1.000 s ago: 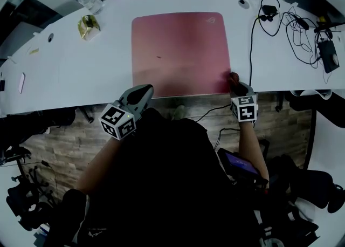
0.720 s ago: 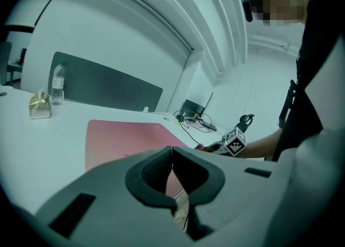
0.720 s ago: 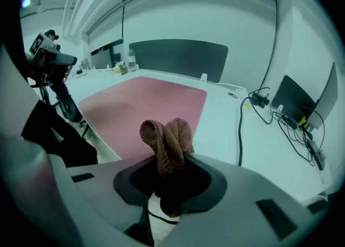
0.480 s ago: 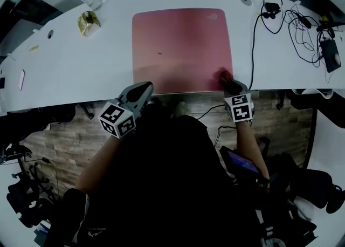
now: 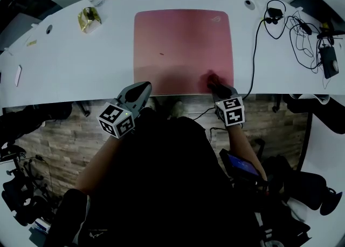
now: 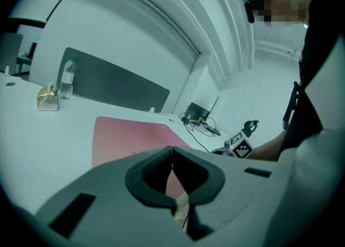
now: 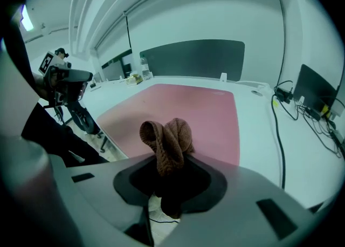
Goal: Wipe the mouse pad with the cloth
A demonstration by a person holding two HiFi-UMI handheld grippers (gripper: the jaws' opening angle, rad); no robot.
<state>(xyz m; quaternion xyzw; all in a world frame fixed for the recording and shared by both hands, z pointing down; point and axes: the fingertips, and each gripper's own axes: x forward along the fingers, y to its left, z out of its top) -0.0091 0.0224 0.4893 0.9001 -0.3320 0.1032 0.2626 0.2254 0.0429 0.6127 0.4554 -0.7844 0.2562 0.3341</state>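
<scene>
White desk [image 5: 81, 62], right hand-held gripper [image 7: 166, 182] clamping cloth [image 7: 168, 141] on mouse pad [image 5: 183, 41], left hand-held gripper [image 6: 173, 176] closed, empty

No words or numbers are readable; the mouse pad [image 5: 183, 46] carries only a pale mark [image 5: 214, 18] at its far right corner, too small to make out.
</scene>
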